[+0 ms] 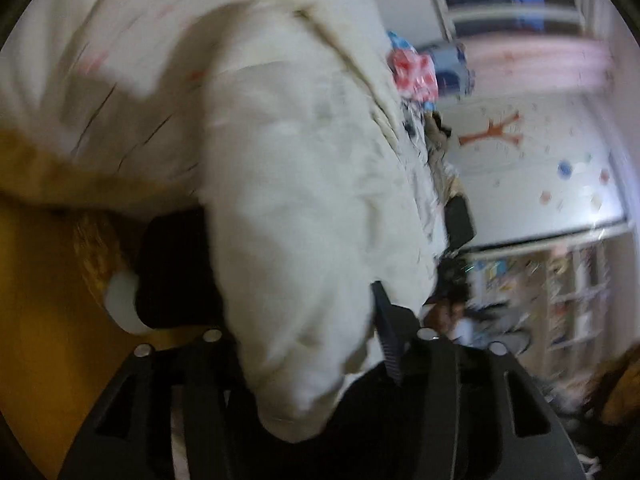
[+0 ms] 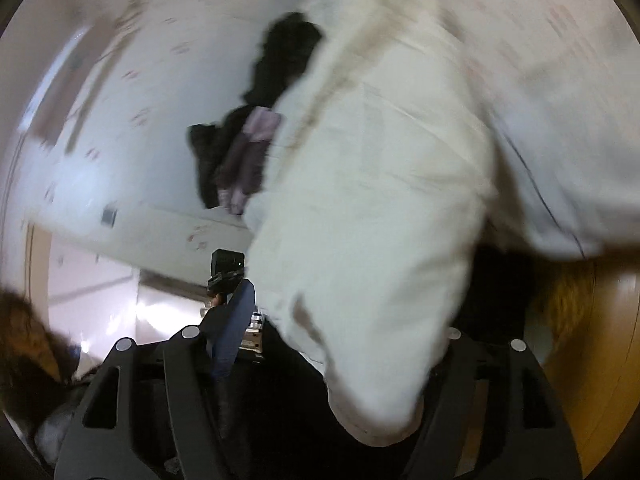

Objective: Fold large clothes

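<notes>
The left gripper (image 1: 304,320) is closed on a bunch of the white cloth (image 1: 288,184), which fills the space between its fingers. The right gripper (image 2: 340,340) also pinches the cloth (image 2: 372,200), and the rest spreads out ahead of both, above the yellow floor (image 1: 36,320).

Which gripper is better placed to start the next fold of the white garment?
Neither clearly: the left gripper and right gripper each have the white garment bunched between their fingers. Blur hides more.

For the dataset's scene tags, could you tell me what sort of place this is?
Probably a child's room or playroom: a wall decorated with small coloured motifs, shelves crowded with colourful items, and a yellow-brown wooden surface beneath the white garment.
</notes>
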{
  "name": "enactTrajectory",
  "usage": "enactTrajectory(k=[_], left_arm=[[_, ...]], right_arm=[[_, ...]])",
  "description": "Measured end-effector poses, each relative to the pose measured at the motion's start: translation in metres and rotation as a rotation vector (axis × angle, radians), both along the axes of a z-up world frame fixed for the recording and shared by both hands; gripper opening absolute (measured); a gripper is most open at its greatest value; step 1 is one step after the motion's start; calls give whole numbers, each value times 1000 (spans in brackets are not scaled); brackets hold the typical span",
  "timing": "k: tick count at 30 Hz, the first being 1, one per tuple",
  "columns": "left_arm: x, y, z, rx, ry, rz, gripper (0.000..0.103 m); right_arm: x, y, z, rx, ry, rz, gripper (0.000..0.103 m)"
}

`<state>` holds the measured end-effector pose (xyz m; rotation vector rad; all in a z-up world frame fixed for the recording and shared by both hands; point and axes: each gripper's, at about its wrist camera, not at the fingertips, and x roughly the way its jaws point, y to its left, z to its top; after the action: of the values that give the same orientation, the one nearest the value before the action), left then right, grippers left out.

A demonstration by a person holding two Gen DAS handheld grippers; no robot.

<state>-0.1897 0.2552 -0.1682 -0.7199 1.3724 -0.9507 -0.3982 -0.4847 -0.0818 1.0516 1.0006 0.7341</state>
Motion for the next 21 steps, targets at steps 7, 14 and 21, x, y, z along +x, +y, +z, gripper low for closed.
enactTrajectory(k=[7, 14, 21], left_arm=[[10, 8, -28, -63, 43, 108, 82], [1, -27, 29, 4, -135, 132, 12], [-21, -24, 115, -76, -302, 130, 10]], right_arm=[[5, 6, -39, 71, 29, -31, 67], [3, 17, 1, 9, -136, -94, 12], [-8, 13, 100, 74, -395, -137, 10]])
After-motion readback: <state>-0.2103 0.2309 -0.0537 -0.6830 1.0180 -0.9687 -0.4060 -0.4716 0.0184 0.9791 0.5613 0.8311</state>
